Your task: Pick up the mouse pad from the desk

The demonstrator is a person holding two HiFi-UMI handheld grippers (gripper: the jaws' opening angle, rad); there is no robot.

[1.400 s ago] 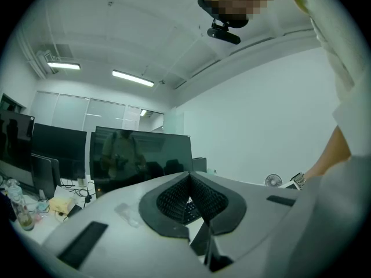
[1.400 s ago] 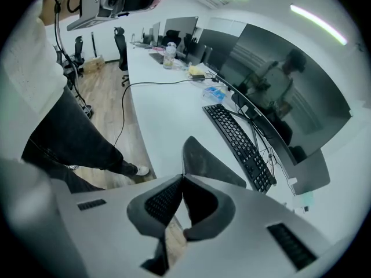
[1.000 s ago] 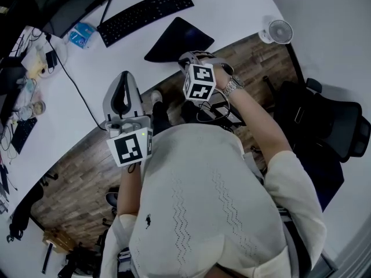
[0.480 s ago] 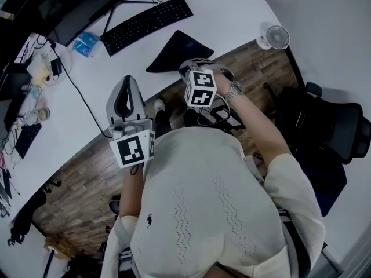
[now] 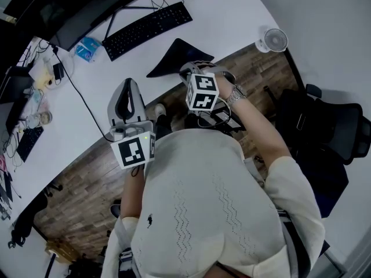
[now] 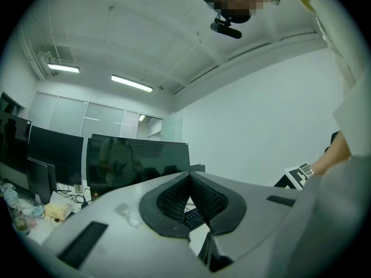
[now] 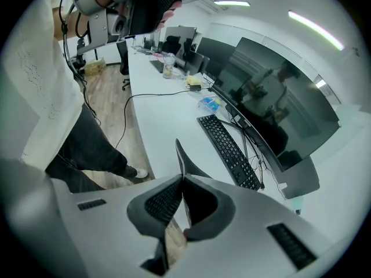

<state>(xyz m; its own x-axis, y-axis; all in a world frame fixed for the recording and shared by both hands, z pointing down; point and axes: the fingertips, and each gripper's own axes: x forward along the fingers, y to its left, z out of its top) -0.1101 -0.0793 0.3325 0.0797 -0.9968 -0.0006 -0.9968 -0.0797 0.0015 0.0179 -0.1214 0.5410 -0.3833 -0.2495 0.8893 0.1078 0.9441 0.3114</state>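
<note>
White counter (image 5: 232,16); my right claw (image 7: 184,181) pinches the pad (image 7: 181,155) at its near edge. It looks thin, floppy and light. My left claw (image 6: 188,178) is pressed together, empty.

No text, label, brand, number or sign is legible in any view.
</note>
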